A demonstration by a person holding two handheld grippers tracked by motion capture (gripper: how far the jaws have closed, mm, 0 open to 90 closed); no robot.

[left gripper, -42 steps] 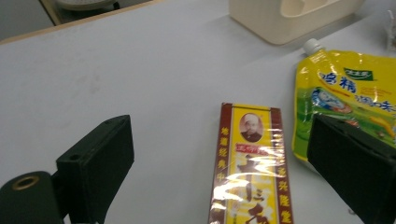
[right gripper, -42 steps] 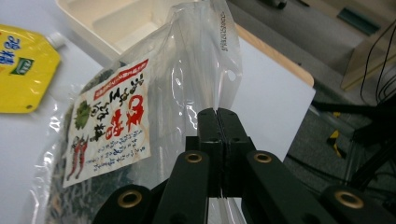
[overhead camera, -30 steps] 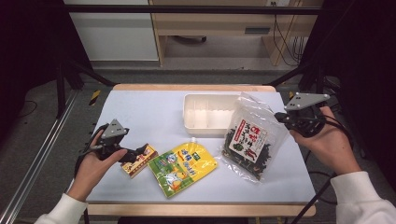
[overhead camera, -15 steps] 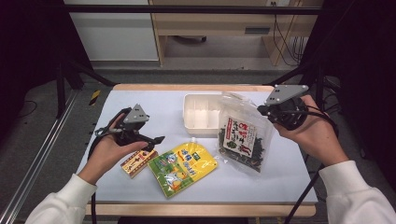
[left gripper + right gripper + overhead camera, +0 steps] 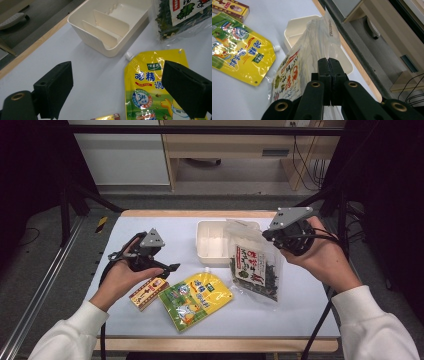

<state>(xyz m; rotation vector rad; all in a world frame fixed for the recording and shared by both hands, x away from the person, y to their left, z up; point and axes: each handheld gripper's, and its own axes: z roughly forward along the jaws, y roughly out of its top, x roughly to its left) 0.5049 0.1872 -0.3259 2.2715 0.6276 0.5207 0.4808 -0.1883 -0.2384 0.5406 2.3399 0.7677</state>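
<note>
A clear bag of dark dried seaweed [image 5: 255, 265] hangs tilted over the table's right half, pinched by its top edge in my right gripper [image 5: 272, 236]; its lower end rests on the table. The right gripper view has the jaws pressed together on the bag's [image 5: 312, 57] clear plastic. My left gripper [image 5: 170, 268] hovers open and empty above the table, left of centre. Between its wide jaws in the left gripper view lies a yellow spouted pouch [image 5: 152, 85], also seen flat in the high view [image 5: 196, 298]. A cream divided container [image 5: 212, 242] stands at the back centre.
A small red-and-yellow box [image 5: 148, 292] lies left of the pouch, under my left hand. The white tabletop [image 5: 125, 235] has a wooden front and back edge. A wooden bench and cables stand beyond the table.
My right gripper has lifted the seaweed bag and carried it left toward the container. My left gripper rose off the small box and moved right and back.
</note>
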